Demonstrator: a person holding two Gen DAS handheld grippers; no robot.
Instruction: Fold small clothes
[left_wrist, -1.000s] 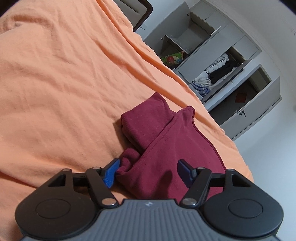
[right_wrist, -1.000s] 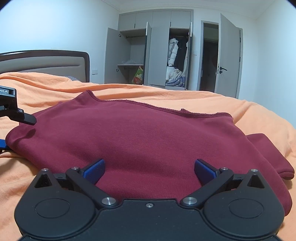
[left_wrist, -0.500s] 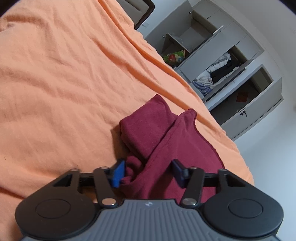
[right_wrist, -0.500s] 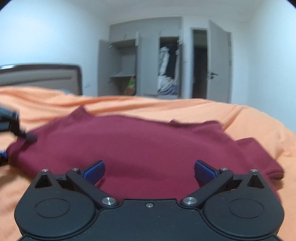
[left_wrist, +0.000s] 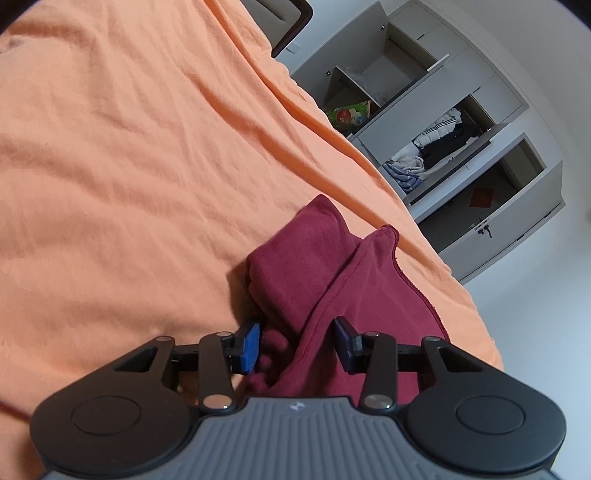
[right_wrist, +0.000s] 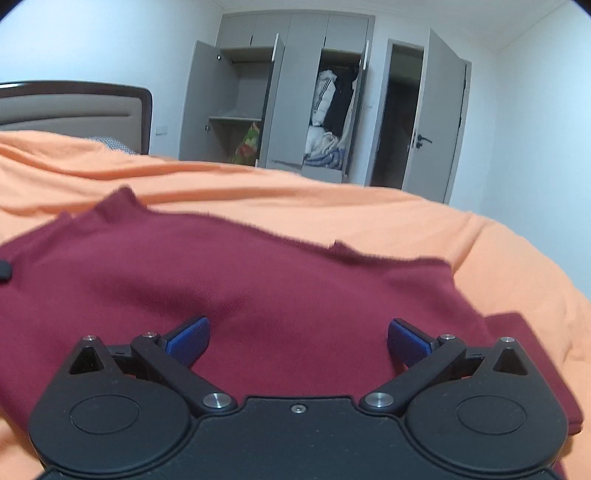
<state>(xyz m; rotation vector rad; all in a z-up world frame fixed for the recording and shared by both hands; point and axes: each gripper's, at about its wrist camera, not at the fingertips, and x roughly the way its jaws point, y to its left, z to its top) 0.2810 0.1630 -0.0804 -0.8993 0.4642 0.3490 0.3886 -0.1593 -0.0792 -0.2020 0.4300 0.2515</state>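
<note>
A dark red garment (left_wrist: 317, 266) lies partly folded on the orange bed sheet (left_wrist: 129, 184). My left gripper (left_wrist: 295, 345) has narrowed on a bunched fold at the garment's near corner, and the cloth fills the gap between the blue pads (left_wrist: 249, 345). In the right wrist view the same garment (right_wrist: 258, 280) spreads wide across the sheet (right_wrist: 369, 210). My right gripper (right_wrist: 297, 339) is open just above the garment's near edge, holding nothing. A black bit of the left gripper shows at that view's left border.
An open grey wardrobe (right_wrist: 295, 103) with clothes and a colourful bag stands beyond the bed. A padded headboard (right_wrist: 74, 107) rises at the far left. The bed's edge drops off on the right (right_wrist: 546, 266), near an open door (right_wrist: 436, 118).
The left gripper's fingers have closed in steadily on the bunched fold. The right gripper has tilted and shifted, so the garment sits lower and further left in its view.
</note>
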